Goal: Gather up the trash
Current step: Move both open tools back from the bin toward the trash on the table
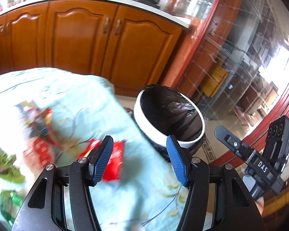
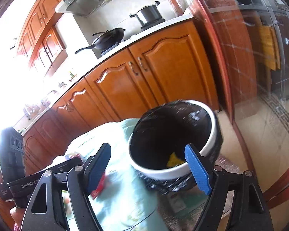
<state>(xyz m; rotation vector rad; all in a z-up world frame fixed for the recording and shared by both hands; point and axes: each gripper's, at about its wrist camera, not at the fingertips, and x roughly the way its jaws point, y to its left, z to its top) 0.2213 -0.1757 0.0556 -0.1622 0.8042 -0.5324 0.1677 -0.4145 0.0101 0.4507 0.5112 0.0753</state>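
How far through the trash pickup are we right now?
Started, not finished. One yellow scrap already lies in the bin. Nothing is in hand: the left gripper and right gripper are both open and empty. Red wrappers and green wrappers are still on the tablecloth.

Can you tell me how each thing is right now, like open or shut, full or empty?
Left gripper: open, holding nothing.
Right gripper: open, holding nothing.
White-rimmed bin with black liner: uncovered, a yellow scrap inside.
Red snack wrappers: lying loose on the pale floral tablecloth.
Wooden cabinet doors: shut.
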